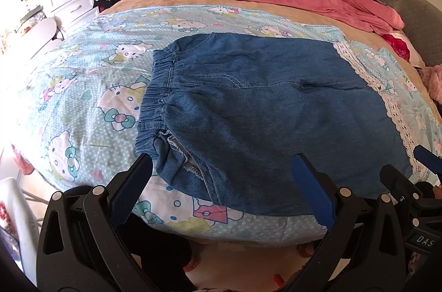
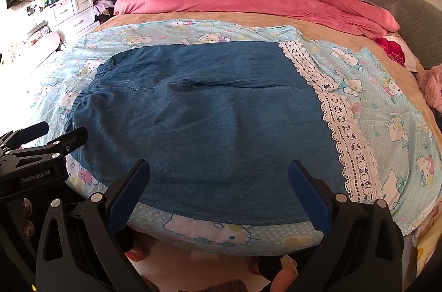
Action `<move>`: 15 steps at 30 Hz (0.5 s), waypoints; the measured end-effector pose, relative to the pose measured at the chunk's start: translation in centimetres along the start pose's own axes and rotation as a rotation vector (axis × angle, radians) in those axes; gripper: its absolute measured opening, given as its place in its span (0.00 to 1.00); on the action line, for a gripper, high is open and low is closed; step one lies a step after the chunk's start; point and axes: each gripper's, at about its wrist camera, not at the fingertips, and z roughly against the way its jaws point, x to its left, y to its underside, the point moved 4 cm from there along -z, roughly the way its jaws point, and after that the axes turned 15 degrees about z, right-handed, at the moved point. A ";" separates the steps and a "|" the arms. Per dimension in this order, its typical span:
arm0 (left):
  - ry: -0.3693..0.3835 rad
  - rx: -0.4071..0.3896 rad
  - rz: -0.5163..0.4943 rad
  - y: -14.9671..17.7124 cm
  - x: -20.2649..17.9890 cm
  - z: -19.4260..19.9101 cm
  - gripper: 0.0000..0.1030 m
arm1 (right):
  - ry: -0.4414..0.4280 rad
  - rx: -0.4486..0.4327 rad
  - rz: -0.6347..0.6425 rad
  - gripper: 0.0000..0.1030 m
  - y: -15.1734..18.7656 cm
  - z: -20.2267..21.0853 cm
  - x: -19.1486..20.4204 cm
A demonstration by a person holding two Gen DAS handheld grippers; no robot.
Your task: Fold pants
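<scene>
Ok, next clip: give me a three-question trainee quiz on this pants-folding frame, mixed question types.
1. True or false: the left hand-held gripper is shut on the denim pants.
2. Multiple choice: the white lace trim on the pants lies toward which side in the right wrist view? A) left B) right C) hidden
3. Fill in: the pants lie on a cartoon-cat printed ____.

Key: 1. False; its jaws stand wide apart, as do those of the right hand-held gripper. 2. B; the elastic waistband is at the opposite end. 3. Sheet.
</scene>
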 end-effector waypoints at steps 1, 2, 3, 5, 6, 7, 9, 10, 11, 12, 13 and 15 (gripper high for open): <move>0.001 0.000 0.000 0.0 0.0 0.0 0.92 | 0.001 0.001 0.000 0.96 0.0 0.0 0.0; 0.001 0.000 -0.001 0.0 -0.1 0.0 0.92 | -0.001 0.001 -0.001 0.96 0.0 0.0 0.0; -0.001 -0.001 0.000 0.0 0.0 0.0 0.92 | -0.001 0.001 -0.001 0.96 0.0 0.0 0.0; -0.001 0.000 0.000 0.0 0.0 0.0 0.92 | -0.001 0.001 -0.001 0.96 0.0 0.0 0.0; 0.000 -0.001 0.001 0.0 0.0 0.0 0.92 | -0.002 0.002 -0.001 0.96 0.1 0.0 0.0; 0.000 0.001 0.000 0.0 0.0 0.0 0.92 | -0.003 0.003 -0.002 0.96 0.0 0.0 0.0; -0.001 -0.002 0.001 0.0 0.0 0.0 0.92 | -0.001 0.001 -0.001 0.96 0.1 0.0 0.0; -0.001 -0.001 0.002 0.0 0.0 0.0 0.92 | -0.002 0.001 -0.001 0.96 0.1 0.0 0.0; -0.001 0.000 0.003 0.1 0.0 0.0 0.92 | -0.002 0.002 -0.001 0.96 0.0 0.0 0.0; 0.001 0.000 0.004 0.1 0.0 0.0 0.92 | -0.003 0.001 -0.001 0.96 0.0 0.0 0.0; -0.003 0.001 0.003 0.1 0.0 0.0 0.92 | -0.003 0.003 0.001 0.96 0.0 0.0 0.1; -0.005 0.000 0.001 0.1 0.0 0.0 0.92 | -0.009 0.000 -0.001 0.96 0.0 0.0 0.0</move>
